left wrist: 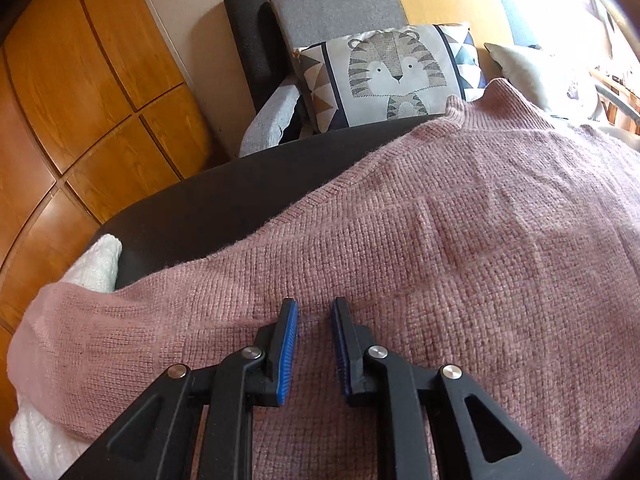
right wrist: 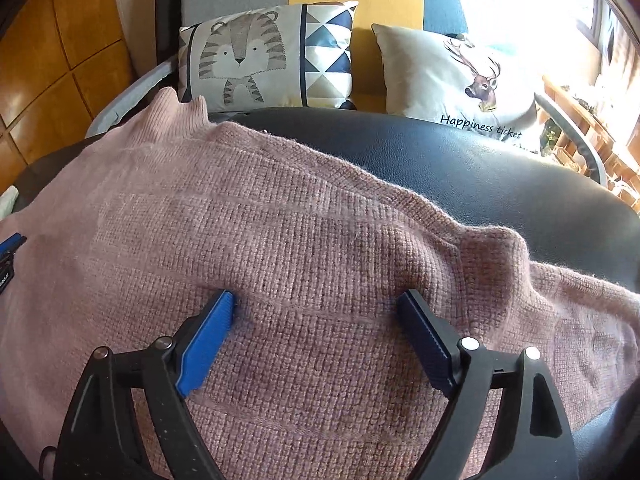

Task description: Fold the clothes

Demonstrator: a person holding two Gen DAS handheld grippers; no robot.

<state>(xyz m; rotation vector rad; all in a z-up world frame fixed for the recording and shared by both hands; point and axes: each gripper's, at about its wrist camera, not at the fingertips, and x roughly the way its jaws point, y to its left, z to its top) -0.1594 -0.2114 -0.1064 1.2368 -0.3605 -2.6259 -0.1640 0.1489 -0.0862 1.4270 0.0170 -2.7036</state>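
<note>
Sweater (right wrist: 304, 240) hem hidden behind right gripper (right wrist: 316, 300)

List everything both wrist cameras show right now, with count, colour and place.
sweater: one, dusty pink knit, spread over the black surface
black surface: one, leather-like, under the sweater
white knit garment: one, at the surface's left edge, partly under a sleeve
tiger cushion: one, grey-white, on the sofa behind
deer cushion: one, white, right of the tiger cushion
sofa: one, grey and yellow
left gripper: fingers narrowly apart, above the sweater
right gripper: fingers wide apart, at the sweater
</note>
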